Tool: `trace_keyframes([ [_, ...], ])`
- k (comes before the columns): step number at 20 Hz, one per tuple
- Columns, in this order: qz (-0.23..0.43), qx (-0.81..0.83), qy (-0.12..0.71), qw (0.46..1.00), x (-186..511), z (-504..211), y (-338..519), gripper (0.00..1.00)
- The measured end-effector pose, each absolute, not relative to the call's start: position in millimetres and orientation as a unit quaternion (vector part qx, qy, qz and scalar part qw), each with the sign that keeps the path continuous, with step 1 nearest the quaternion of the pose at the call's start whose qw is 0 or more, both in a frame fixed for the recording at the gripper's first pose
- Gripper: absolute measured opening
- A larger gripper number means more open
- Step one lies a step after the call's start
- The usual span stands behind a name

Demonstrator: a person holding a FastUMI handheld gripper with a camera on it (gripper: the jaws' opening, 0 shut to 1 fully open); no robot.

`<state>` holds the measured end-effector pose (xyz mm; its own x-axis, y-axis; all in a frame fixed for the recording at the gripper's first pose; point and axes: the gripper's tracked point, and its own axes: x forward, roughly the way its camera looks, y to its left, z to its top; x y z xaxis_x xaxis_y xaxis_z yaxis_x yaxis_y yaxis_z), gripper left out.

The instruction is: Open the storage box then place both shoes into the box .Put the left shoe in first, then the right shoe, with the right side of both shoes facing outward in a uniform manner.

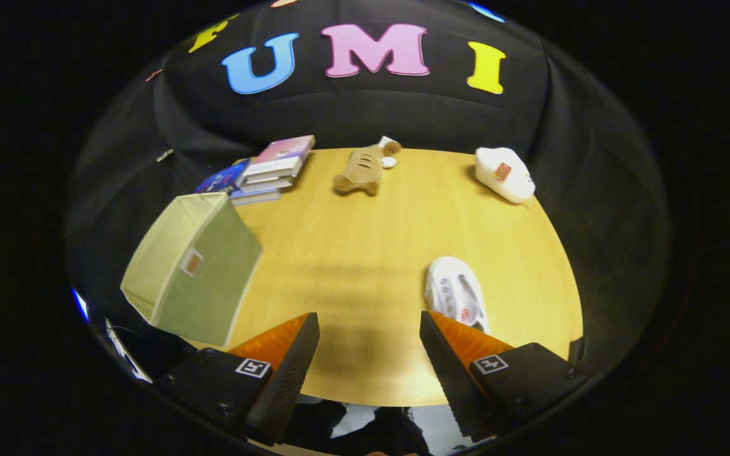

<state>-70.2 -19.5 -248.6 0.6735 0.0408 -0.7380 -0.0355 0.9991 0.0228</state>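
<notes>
wall: black cloth [365,120], draped | furniture: round wooden table [365,253] | light: soft

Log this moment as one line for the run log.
fingers: open, holding nothing | box: closed, left of fingers | near shoe: by right finger | far shoe: table's far side

Box [191,269] left of shoe [457,296]

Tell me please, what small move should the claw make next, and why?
Probably swing the claw toward the green storage box beside its left finger. The box looks closed, and the task opens it first. The claw is open with nothing between its fingers. The near white shoe lies just ahead of the right finger and the far white shoe beyond it, both on the table.
</notes>
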Motion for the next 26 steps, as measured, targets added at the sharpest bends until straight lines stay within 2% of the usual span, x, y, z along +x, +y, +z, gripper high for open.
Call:
trace_keyframes([
  [3, 0.010, -0.022, 0.422, 0.906, -80.9, -270.9, -79.0, 0.99],
  [8, 0.034, -0.056, 0.451, 0.890, -95.5, -314.4, -136.7, 0.99],
  [12, 0.027, -0.052, 0.478, 0.876, -87.0, -348.7, -163.3, 0.99],
  [19, 0.019, 0.016, 0.480, 0.877, -45.0, -374.2, -158.7, 0.97],
  [20, 0.025, 0.040, 0.485, 0.873, -44.9, -377.1, -149.5, 0.86],
  [23, 0.015, 0.070, 0.487, 0.870, -41.9, -381.2, -141.0, 0.40],
  [26, 0.000, 0.085, 0.490, 0.868, -44.7, -377.2, -149.7, 0.23],
])
